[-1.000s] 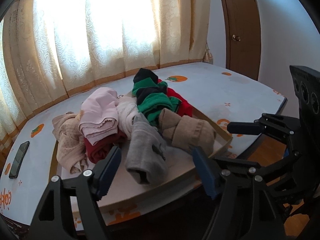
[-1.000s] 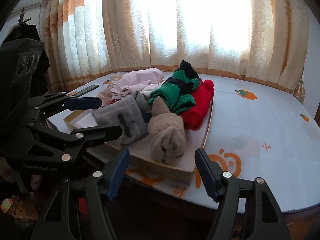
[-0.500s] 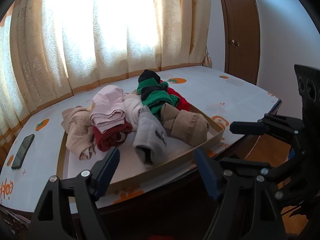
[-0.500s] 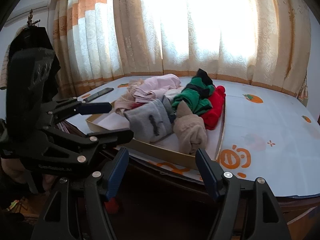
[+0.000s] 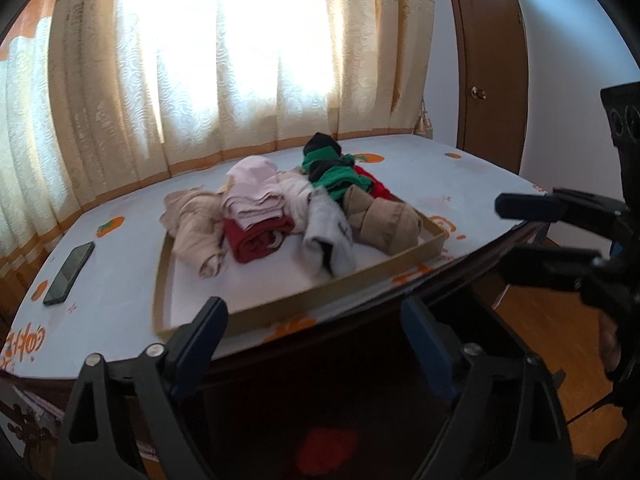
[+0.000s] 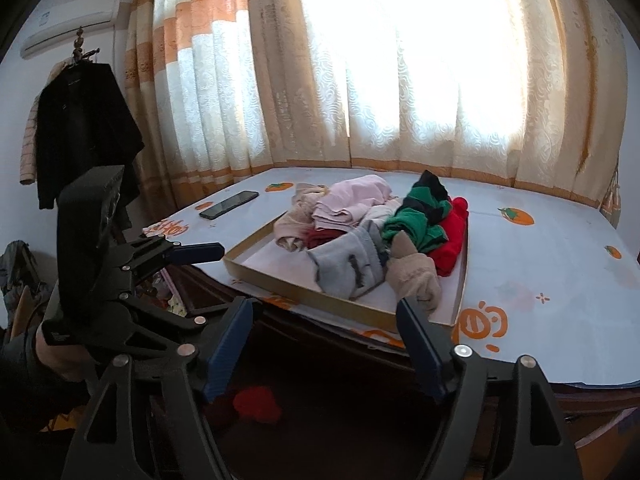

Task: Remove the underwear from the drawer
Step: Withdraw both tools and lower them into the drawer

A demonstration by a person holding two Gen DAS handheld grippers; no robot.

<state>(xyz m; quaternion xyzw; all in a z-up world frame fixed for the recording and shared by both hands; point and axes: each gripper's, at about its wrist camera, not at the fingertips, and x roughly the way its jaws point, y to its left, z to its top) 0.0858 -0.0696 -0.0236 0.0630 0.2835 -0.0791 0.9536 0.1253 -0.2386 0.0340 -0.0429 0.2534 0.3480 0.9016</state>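
**Left wrist view: both grippers empty, short of the tray**

We see the left gripper [image 5: 314, 332] with jaws opening and nothing between them; it hangs off the near table edge. The right gripper [image 6: 324, 334] is likewise opening and empty, also short of the table [image 6: 560, 280].

The underwear lies piled in a shallow cardboard drawer tray [image 5: 304, 304] on the tabletop. Near side of the pile: a grey roll [image 5: 328, 236] and a tan roll [image 5: 384, 220]. Behind them are a dark red fold [image 5: 258, 236] under a pink one [image 5: 256, 188], and a green-and-black piece [image 5: 332, 172] at the far end. A phone [image 5: 69, 267] lies left of the tray, well apart.

Our judgement for the step: take one near piece first. The grey roll suits the left gripper, the tan one the right. Come in over the low front wall, straddle the roll across its narrow width, close firmly, then lift straight up so neighbours stay put. Soft cloth may drag an adjoining piece.
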